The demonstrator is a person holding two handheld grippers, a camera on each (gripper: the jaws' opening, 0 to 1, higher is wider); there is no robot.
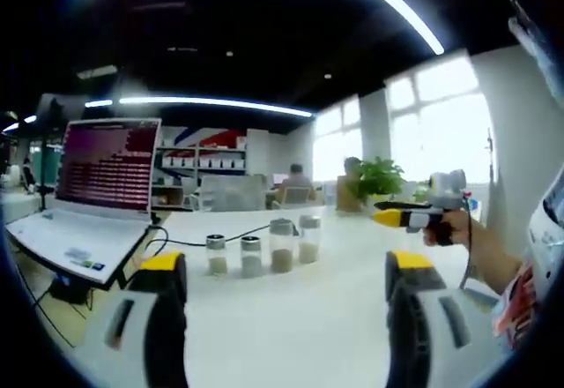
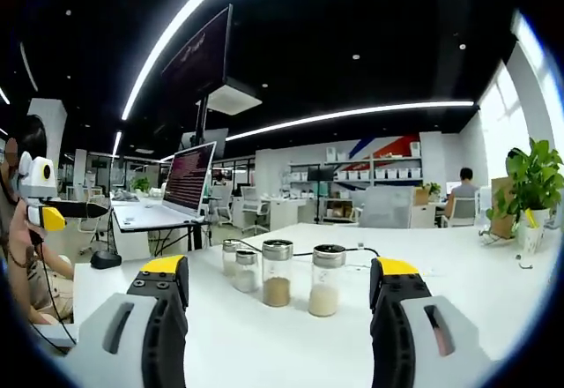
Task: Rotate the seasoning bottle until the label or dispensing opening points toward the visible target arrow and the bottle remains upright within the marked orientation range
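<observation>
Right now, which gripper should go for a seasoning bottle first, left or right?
Right, probably. In the right gripper view the four seasoning bottles stand upright between its open jaws, close ahead. In the left gripper view the bottles look smaller and farther, toward its left jaw. Both the right gripper and left gripper are open and empty.
</observation>
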